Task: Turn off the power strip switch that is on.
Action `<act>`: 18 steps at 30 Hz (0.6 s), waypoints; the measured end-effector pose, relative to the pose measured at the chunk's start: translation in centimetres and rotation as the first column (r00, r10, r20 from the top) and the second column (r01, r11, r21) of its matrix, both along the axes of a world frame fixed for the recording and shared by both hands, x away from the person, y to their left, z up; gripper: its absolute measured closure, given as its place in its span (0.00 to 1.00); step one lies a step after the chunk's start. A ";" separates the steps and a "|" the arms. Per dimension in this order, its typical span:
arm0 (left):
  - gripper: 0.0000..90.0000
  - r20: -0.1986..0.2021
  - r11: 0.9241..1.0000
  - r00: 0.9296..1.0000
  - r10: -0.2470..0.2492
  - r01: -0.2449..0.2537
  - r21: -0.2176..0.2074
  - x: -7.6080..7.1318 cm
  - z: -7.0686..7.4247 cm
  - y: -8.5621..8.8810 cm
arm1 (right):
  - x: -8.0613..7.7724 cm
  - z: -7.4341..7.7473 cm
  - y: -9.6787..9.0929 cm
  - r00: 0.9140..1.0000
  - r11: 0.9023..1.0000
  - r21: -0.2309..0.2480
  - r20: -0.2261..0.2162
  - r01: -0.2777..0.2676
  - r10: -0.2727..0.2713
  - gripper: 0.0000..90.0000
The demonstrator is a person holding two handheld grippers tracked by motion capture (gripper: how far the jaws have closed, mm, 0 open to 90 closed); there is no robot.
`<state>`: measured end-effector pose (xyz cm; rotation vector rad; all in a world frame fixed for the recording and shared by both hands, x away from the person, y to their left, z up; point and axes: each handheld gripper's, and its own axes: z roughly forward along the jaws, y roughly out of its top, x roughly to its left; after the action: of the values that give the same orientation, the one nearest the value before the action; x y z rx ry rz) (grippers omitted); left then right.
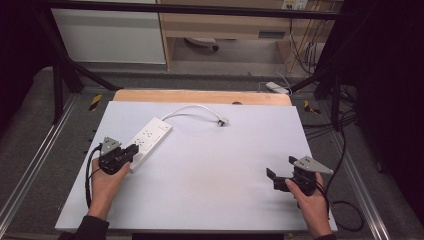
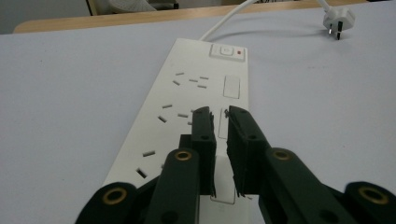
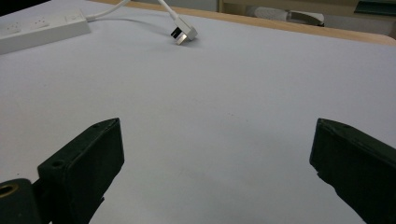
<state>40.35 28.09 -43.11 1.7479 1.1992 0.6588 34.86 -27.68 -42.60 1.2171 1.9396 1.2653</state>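
Two grippers are in my hands over the pale table (image 1: 210, 170). My left gripper (image 1: 131, 151) sits at the near end of the white power strip (image 1: 150, 140), and in the left gripper view its jaws stand almost together, a thin slit between them, above the strip's top face; I cannot tell whether the tips touch the strip or grip anything. My right gripper (image 1: 281, 170) hovers near the table's right edge, well apart from the strip, with its jaws spread wide and nothing between them but bare tabletop.

No container stands on the table. The power strip lies slantwise in the left half, its switch (image 2: 227, 51) at the far end. From there the white cord (image 1: 192, 108) curves to the right and ends in a plug (image 1: 222, 121) lying loose near the far edge.

Beyond the pale sheet a strip of wooden board (image 1: 200, 96) shows along the back. Behind it are a grey floor, a wooden cabinet (image 1: 225, 25) and tangled cables (image 1: 300, 55); a black frame (image 1: 65, 65) rises at both sides.

Most of the middle and near part of the table lies bare between my hands.
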 end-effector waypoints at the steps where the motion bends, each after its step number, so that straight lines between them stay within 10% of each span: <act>1: 0.86 0.010 1.000 1.000 0.001 -0.001 0.004 0.0 0.0 0.0 | 0.0 0.0 0.0 1.000 1.000 0.000 0.000 0.000 0.000 0.04; 18: 0.56 0.066 0.999 0.998 0.020 -0.018 -0.031 0.1 0.2 -0.2 | 0.0 0.0 0.0 1.000 1.000 0.000 -0.001 -0.001 0.001 0.04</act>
<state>40.49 27.91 -42.88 1.6788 1.1757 0.7008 34.87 -27.66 -42.61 1.2165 1.9410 1.2657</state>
